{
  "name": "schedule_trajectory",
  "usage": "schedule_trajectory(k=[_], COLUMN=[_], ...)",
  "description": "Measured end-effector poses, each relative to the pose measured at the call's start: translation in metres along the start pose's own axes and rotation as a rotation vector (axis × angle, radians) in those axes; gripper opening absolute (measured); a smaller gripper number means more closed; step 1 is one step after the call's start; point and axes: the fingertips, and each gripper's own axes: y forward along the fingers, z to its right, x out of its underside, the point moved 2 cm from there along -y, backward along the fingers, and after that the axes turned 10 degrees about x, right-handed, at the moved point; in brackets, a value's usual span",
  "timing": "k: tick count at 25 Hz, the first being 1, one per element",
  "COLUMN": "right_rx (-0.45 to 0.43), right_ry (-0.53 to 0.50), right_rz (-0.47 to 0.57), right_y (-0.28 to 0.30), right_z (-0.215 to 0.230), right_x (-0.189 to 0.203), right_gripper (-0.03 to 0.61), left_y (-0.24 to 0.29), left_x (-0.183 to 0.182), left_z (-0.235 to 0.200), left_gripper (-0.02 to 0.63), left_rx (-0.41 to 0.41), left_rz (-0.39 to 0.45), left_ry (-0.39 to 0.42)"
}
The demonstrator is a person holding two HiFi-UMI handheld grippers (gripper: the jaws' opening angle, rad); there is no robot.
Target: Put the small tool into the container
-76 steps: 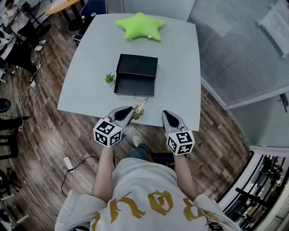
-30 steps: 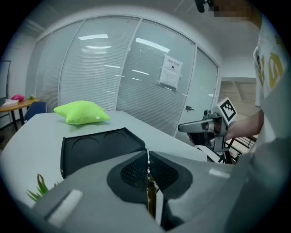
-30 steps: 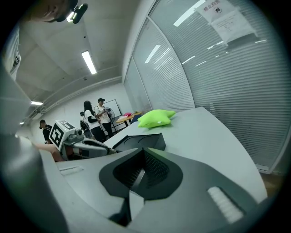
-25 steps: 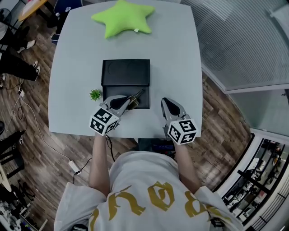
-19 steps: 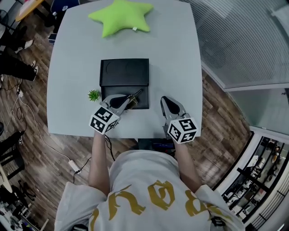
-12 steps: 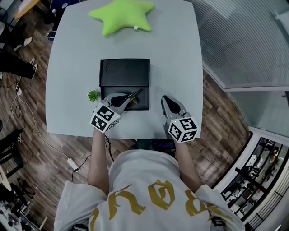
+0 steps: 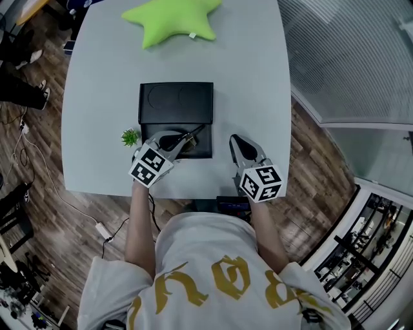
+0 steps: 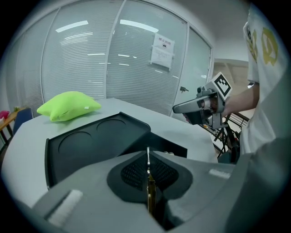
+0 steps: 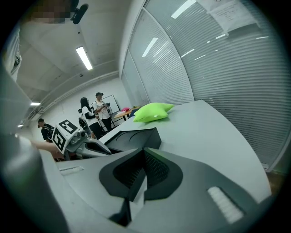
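A black container (image 7: 175, 103) lies open on the grey table (image 7: 97, 97), its lid flat at the far side and its tray (image 7: 197, 149) nearest me. My left gripper (image 7: 179, 139) is shut on the small brass tool (image 7: 193, 135), whose thin tip points over the tray. In the left gripper view the tool (image 8: 148, 184) stands pinched between the jaws of the left gripper (image 8: 148, 170), with the container (image 8: 86, 145) just beyond. My right gripper (image 7: 236, 143) hovers to the right of the container, shut and holding nothing; the right gripper (image 9: 142, 169) shows closed jaws there too.
A green star pillow (image 7: 173, 19) rests at the table's far end. A tiny potted plant (image 7: 130, 136) stands just left of the container. The table's front edge runs under my grippers, with wood floor (image 7: 45, 167) around. People stand far off (image 9: 102, 109).
Both grippers have moved forward from the table's front edge. The left one now carries the tool over the container's near tray; in the last second it shifted only slightly.
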Motion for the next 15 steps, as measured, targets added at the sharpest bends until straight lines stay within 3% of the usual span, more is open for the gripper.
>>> schedule_trajectory(k=[15], right_rx=[-0.006], right_ry=[-0.001], right_rz=[-0.025], right_y=[0.012], right_z=[0.004], right_x=[0.007], right_gripper=[0.023], left_y=[0.006], left_x=[0.008], left_z=[-0.012], left_gripper=[0.025], left_rx=[-0.05], left_rz=[-0.043], left_ry=[0.056])
